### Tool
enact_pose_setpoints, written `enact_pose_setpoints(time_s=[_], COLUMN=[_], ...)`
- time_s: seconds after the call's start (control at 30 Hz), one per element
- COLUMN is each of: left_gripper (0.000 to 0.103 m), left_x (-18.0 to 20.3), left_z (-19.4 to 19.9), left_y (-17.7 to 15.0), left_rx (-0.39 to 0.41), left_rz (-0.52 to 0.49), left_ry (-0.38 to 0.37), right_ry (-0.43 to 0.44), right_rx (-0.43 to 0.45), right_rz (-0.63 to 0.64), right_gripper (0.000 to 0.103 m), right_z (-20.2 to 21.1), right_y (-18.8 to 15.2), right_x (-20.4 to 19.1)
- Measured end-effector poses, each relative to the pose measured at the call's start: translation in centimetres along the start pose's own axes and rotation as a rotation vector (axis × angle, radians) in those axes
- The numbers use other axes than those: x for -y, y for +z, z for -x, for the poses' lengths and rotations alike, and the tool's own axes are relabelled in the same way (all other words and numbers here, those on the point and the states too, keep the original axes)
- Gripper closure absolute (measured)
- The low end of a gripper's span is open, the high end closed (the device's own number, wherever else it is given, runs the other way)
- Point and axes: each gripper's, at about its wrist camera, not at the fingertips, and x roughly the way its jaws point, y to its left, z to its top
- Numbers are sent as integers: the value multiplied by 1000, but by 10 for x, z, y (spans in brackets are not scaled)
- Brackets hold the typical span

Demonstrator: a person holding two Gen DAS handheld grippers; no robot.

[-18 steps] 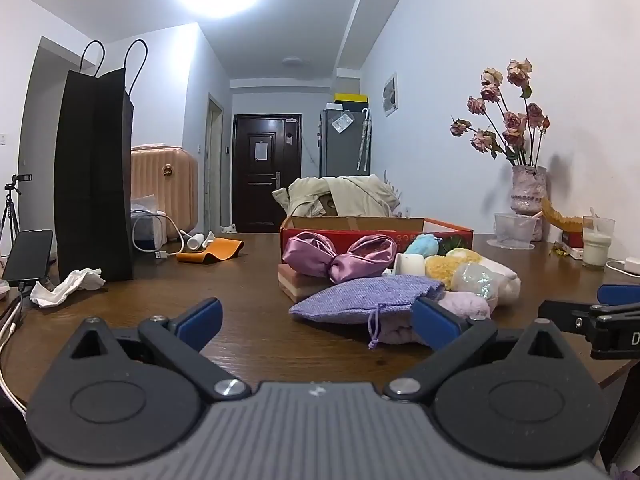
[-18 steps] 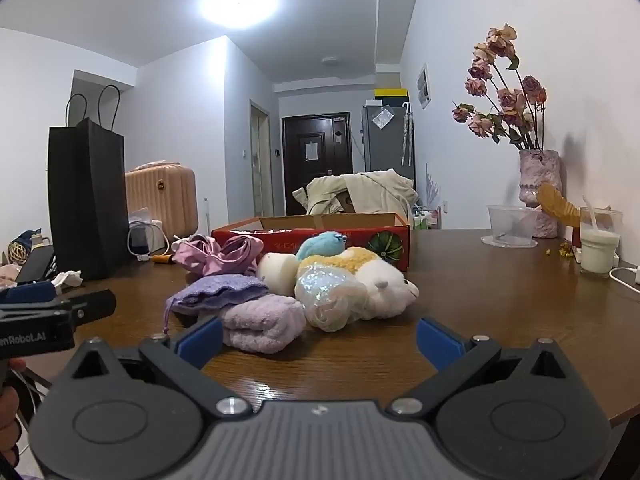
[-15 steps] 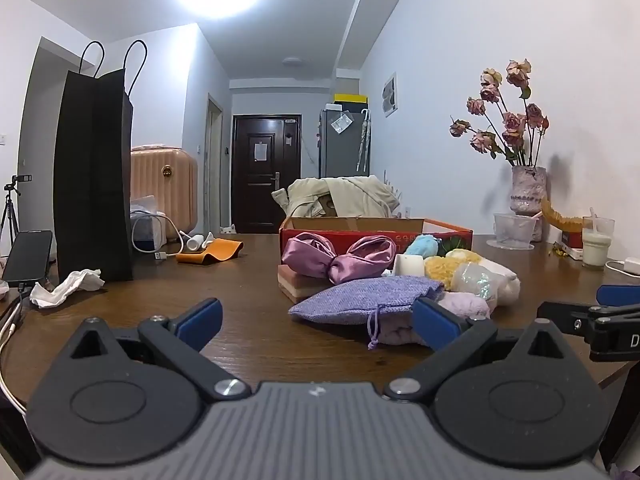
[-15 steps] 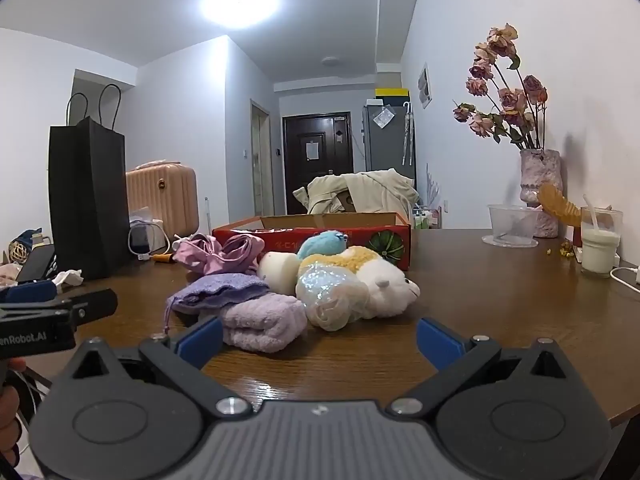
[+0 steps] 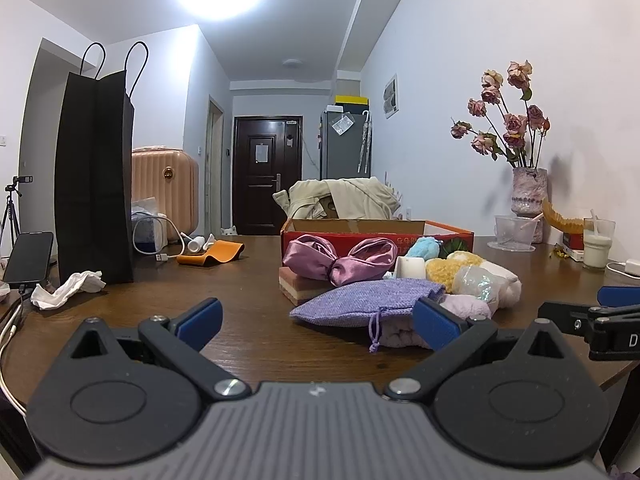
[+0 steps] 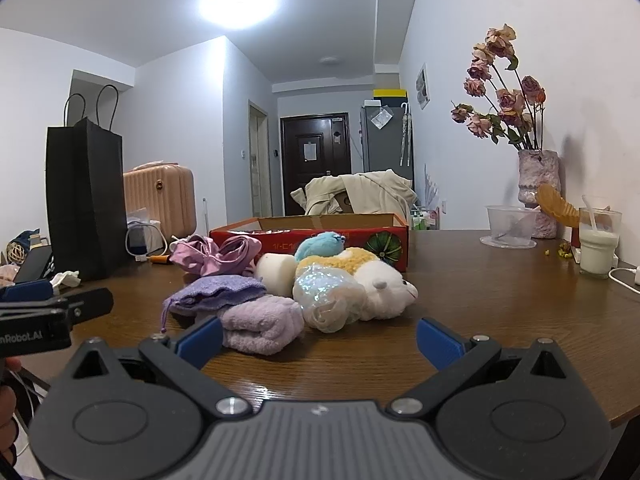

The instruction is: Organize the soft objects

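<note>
A pile of soft things lies on the brown table in front of a low red box (image 5: pixel 448 231) (image 6: pixel 360 236). It holds a purple drawstring pouch (image 5: pixel 368 302) (image 6: pixel 220 290), a lilac folded towel (image 6: pixel 262 326), a pink satin bow (image 5: pixel 340 256) (image 6: pixel 216 256), a white plush toy (image 6: pixel 380 284), a shiny bath puff (image 6: pixel 324 292) and a blue plush (image 6: pixel 320 242). My left gripper (image 5: pixel 318 320) is open and empty, just short of the pouch. My right gripper (image 6: pixel 318 338) is open and empty, just short of the towel.
A tall black paper bag (image 5: pixel 94 176), a phone (image 5: pixel 28 256), a crumpled tissue (image 5: pixel 66 288) and a cable stand at the left. A vase of dried roses (image 6: pixel 536 184), a plastic bowl (image 6: pixel 508 226) and a glass of milk (image 6: pixel 598 246) stand at the right.
</note>
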Motion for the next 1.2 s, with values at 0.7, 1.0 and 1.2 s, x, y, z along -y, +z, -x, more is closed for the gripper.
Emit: enact_pose_setpoints(time_s=[0.7, 1.0, 1.2], left_gripper=[0, 0, 0], left_x=[-1, -1, 0], left_z=[0, -1, -1], left_y=[-2, -2, -2], left_rx=[-3, -5, -5], left_rz=[-1, -1, -1], left_ry=[2, 3, 1], right_ry=[-3, -1, 1], right_rx=[-8, -10, -7], right_rz=[-7, -8, -4], right_gripper=[0, 0, 0], right_z=[-4, -5, -5], right_y=[-2, -4, -4], right_x=[1, 1, 0])
